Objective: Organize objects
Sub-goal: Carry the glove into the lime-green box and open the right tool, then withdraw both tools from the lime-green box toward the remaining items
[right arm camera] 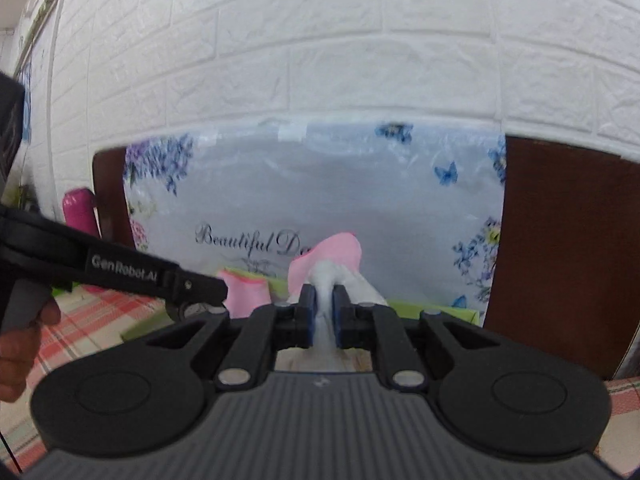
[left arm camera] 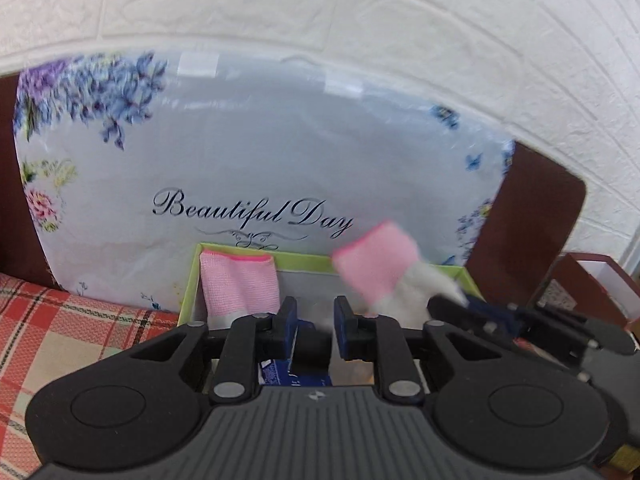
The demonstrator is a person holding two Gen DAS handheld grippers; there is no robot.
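Note:
A green-rimmed open box (left arm camera: 192, 280) stands on the plaid cloth. One pink-and-white sock (left arm camera: 238, 288) lies against the box's left inner wall. My left gripper (left arm camera: 316, 320) hovers over the box, open, with nothing between its pads. A second pink-and-white sock (left arm camera: 376, 264) hangs over the box's right side, pink cuff up. My right gripper (left arm camera: 444, 302) comes in from the right and is shut on the sock's white part. In the right wrist view my right gripper (right arm camera: 323, 308) pinches the white fabric of the held sock (right arm camera: 330, 254). My left gripper (right arm camera: 212, 290) reaches in from the left, beside the sock in the box (right arm camera: 244, 292).
A floral "Beautiful Day" board (left arm camera: 256, 152) in plastic leans on the white brick wall, with brown wood (right arm camera: 560, 240) behind it. A blue packet (left arm camera: 276, 372) lies in the box. A red-brown box (left arm camera: 592, 280) stands right. A magenta bottle (right arm camera: 78, 208) stands far left. A hand (right arm camera: 16, 360) holds the left gripper.

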